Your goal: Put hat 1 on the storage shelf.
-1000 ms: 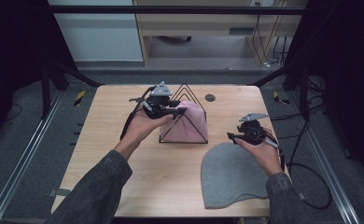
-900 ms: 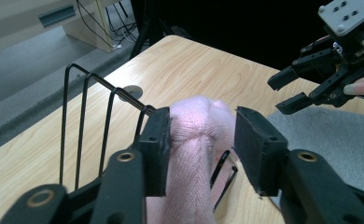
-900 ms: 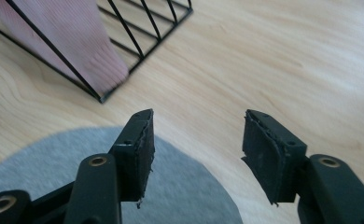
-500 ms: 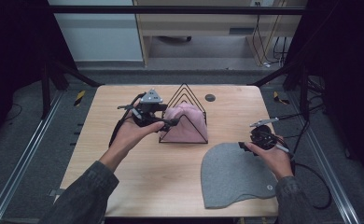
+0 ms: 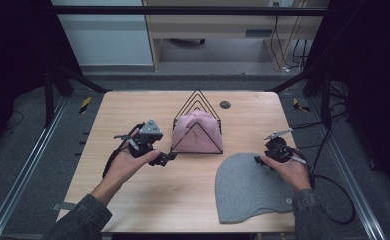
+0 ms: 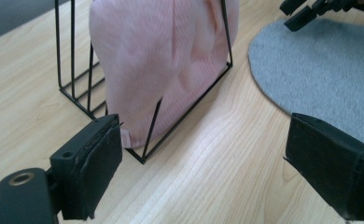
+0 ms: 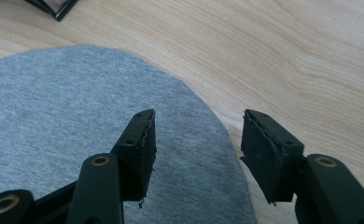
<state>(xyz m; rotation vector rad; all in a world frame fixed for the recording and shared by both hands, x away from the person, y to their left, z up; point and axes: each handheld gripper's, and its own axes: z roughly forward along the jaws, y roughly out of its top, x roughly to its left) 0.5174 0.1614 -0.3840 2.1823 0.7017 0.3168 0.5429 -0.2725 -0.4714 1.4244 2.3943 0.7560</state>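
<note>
A person's left hand (image 5: 125, 162) holds the left gripper (image 5: 164, 158) low over a wooden bench (image 5: 133, 200), its jaws spread wide and clasping nothing. In the left gripper view, bare wood shows between the two black pads (image 6: 98, 172). Just ahead of that gripper stands a black wire rack (image 5: 198, 125) of triangular frames with a pink knitted cloth (image 5: 195, 132) draped through it. The rack's near corner rests on the bench just beyond the gripper's left pad, apart from it. Behind the left hand, open bench runs to the left and near edges.

Right of the rack, a grey knitted hat (image 5: 250, 187) lies flat, its rounded crown close to the rack's right corner and its lower border near the bench's front edge. A narrow strip of wood separates hat and rack. A small dark disc (image 5: 225, 104) sits near the far edge, behind the rack.

The right hand (image 5: 290, 170) holds the right gripper (image 5: 258, 160) at the hat's upper right rim, jaws parted and clasping nothing. In the right gripper view one pad hangs over grey fabric, the other over bare wood, so the hat's curved edge runs between them. Beyond that gripper, a clear band of bench reaches the right edge.
</note>
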